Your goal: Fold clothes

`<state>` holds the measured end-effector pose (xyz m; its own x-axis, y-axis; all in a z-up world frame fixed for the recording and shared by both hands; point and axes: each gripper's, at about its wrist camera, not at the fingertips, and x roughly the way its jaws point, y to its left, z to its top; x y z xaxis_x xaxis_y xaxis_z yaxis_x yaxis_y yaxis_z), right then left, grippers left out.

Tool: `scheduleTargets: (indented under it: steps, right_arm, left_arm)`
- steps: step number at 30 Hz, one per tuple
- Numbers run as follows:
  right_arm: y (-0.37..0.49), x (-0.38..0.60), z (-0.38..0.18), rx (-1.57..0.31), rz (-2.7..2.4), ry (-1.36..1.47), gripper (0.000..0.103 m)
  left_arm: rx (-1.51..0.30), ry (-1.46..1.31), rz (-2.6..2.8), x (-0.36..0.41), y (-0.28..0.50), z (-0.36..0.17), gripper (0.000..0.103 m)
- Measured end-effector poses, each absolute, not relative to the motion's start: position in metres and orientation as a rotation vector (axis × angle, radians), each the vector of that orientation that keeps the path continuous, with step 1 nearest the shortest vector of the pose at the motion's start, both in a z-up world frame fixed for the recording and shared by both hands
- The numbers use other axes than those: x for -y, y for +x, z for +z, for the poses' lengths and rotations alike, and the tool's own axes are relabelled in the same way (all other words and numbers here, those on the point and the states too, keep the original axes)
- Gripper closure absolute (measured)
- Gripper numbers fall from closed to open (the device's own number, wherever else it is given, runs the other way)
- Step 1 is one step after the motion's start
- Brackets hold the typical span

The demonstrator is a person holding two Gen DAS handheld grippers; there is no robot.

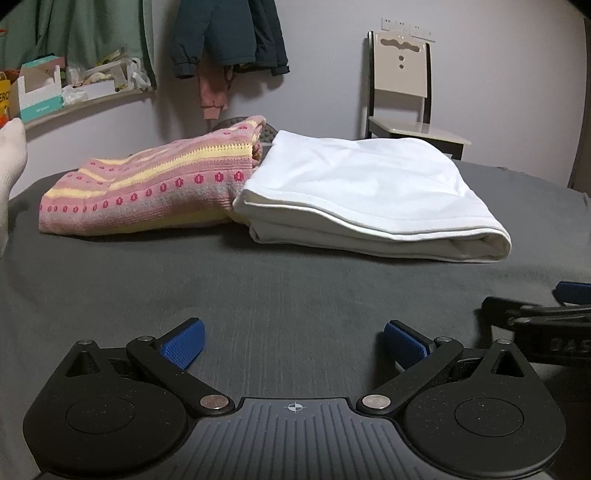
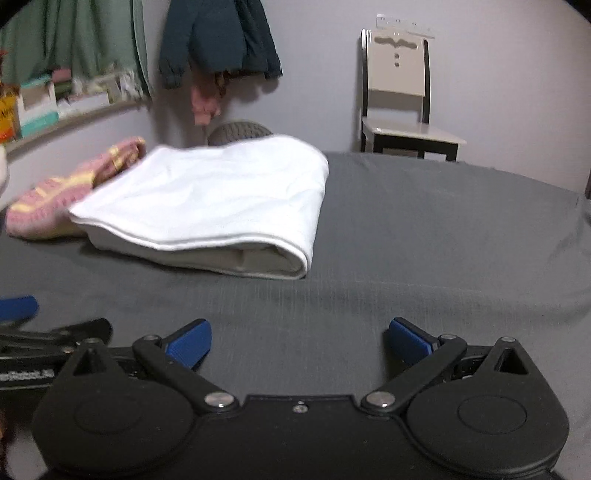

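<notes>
A folded white garment (image 1: 373,192) (image 2: 221,206) lies on the dark grey bed cover (image 1: 258,295) (image 2: 443,236). Beside it on the left rests a folded pink and yellow patterned knit (image 1: 147,184) (image 2: 62,195), its right end under the white one. My left gripper (image 1: 293,345) hovers low over the cover in front of both piles, open and holding nothing. My right gripper (image 2: 299,341) is open too, just right of the left one, well short of the white garment. Each gripper's side shows at the edge of the other's view.
A cream chair (image 1: 402,92) (image 2: 399,96) stands by the wall beyond the bed. A dark jacket (image 1: 229,33) and a green garment (image 1: 92,33) hang on the wall. A cluttered shelf (image 1: 74,99) runs at left. A white sock (image 1: 11,166) shows at the left edge.
</notes>
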<state>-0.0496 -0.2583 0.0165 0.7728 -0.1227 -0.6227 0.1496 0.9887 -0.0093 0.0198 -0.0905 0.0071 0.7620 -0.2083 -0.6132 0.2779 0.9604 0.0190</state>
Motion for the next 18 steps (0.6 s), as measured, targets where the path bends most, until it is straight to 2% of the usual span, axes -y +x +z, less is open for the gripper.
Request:
scheduleTargets:
  steps: [18]
  right_arm:
    - [-0.0572,0.2554,0.0168,-0.669,-0.146,0.03,0.0]
  left_arm:
    - [-0.647,0.117,-0.235,0.0948,0.0172,0.0057,0.0]
